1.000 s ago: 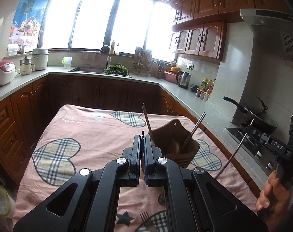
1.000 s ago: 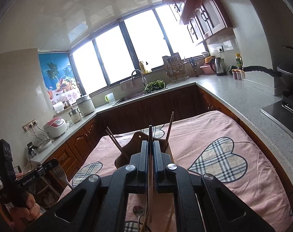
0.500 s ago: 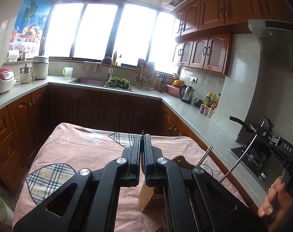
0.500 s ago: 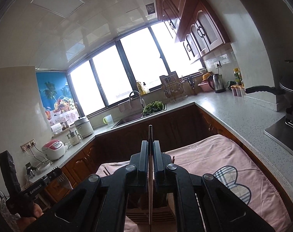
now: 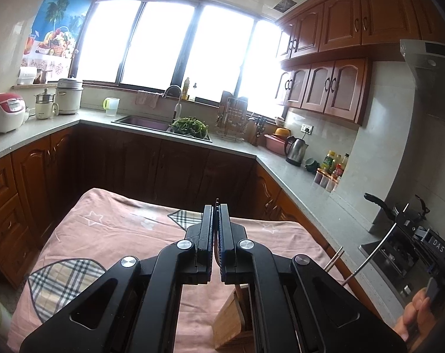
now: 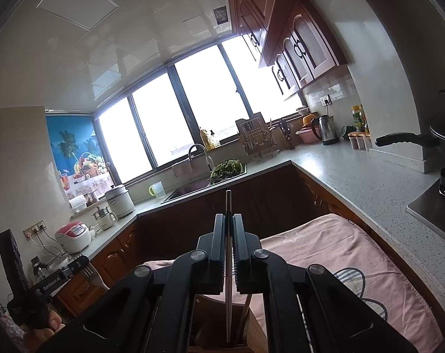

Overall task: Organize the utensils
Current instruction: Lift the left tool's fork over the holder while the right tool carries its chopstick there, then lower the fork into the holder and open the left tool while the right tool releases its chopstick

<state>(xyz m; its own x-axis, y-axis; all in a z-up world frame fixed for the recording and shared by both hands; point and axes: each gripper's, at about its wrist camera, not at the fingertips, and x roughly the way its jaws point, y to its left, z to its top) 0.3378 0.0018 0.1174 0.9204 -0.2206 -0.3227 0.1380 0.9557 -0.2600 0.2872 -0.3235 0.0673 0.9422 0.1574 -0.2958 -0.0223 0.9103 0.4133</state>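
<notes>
My left gripper (image 5: 216, 220) is shut on a fork; only a thin dark handle edge shows between its pads, and its tines (image 6: 90, 273) show in the right wrist view. My right gripper (image 6: 228, 229) is shut on a metal spoon handle (image 6: 228, 253) that runs down into the wooden utensil holder (image 6: 251, 335). The holder (image 5: 231, 317) stands on the pink cloth-covered table (image 5: 110, 235), below and right of my left fingers, with chopsticks (image 5: 334, 260) sticking out.
Kitchen counters run around the table, with a sink (image 5: 151, 123), rice cooker (image 5: 4, 111), kettle (image 5: 296, 150) and a stove with a pan (image 5: 396, 206) at right. The other gripper with the long spoon handle (image 5: 375, 253) shows at the right.
Both grippers have risen and tilted up. The holder has slid lower in both views. The spoon handle stays in my right gripper over the holder.
</notes>
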